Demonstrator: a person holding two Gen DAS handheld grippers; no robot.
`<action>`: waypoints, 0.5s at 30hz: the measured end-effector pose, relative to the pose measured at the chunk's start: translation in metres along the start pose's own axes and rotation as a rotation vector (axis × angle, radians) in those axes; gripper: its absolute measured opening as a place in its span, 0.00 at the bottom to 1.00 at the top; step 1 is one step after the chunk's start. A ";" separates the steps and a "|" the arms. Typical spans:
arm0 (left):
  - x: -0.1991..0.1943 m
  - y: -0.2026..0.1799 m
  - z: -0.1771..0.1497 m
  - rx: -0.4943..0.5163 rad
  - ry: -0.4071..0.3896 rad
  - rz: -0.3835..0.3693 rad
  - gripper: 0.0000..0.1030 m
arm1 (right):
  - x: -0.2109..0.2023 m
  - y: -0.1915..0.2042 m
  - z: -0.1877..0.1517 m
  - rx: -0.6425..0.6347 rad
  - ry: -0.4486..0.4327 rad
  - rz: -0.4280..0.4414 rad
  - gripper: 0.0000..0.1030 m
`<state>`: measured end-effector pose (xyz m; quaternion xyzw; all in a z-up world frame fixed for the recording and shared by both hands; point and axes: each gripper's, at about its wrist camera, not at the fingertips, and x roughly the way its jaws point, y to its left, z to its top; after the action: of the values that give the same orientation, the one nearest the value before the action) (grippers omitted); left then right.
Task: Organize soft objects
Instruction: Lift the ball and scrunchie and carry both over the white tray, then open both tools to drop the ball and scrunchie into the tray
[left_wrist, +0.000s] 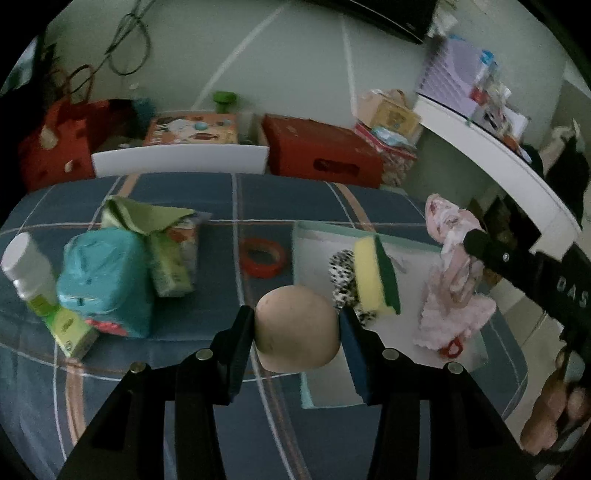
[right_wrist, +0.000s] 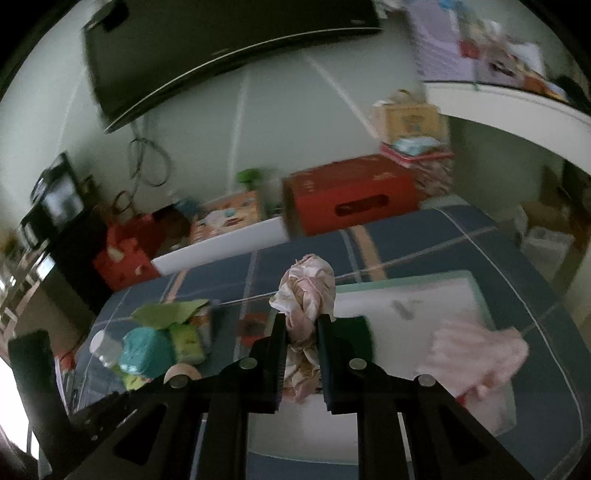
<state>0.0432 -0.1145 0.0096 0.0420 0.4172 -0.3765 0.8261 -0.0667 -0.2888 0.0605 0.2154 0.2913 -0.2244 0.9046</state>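
My left gripper (left_wrist: 295, 317) is shut on a beige soft ball (left_wrist: 297, 330) and holds it above the blue plaid bed, at the near left edge of the white tray (left_wrist: 317, 254). On the tray lie a yellow-green sponge (left_wrist: 375, 275), a leopard-print soft thing (left_wrist: 341, 266) and a pink cloth (left_wrist: 452, 314). My right gripper (right_wrist: 301, 321) is shut on a bunched pink patterned cloth (right_wrist: 306, 291) and holds it up over the tray (right_wrist: 417, 295). The right gripper also shows in the left wrist view (left_wrist: 469, 240), with the cloth (left_wrist: 443, 218) hanging from it.
On the bed's left stand a teal pack (left_wrist: 103, 280), green packets (left_wrist: 171, 258), a white bottle (left_wrist: 27, 266) and a red tape ring (left_wrist: 262, 256). Red boxes (left_wrist: 321, 151) and a white board (left_wrist: 181, 160) line the far edge. A white shelf (left_wrist: 498, 162) is at the right.
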 end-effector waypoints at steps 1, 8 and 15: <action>0.003 -0.004 0.000 0.011 0.004 -0.004 0.47 | 0.000 -0.006 0.000 0.011 0.000 -0.021 0.16; 0.028 -0.031 -0.007 0.087 0.036 -0.027 0.47 | 0.010 -0.042 -0.003 0.072 0.034 -0.109 0.16; 0.058 -0.048 -0.015 0.141 0.088 -0.024 0.47 | 0.055 -0.063 -0.023 0.118 0.198 -0.133 0.17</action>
<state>0.0229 -0.1767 -0.0300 0.1113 0.4259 -0.4124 0.7976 -0.0697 -0.3430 -0.0072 0.2694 0.3791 -0.2782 0.8404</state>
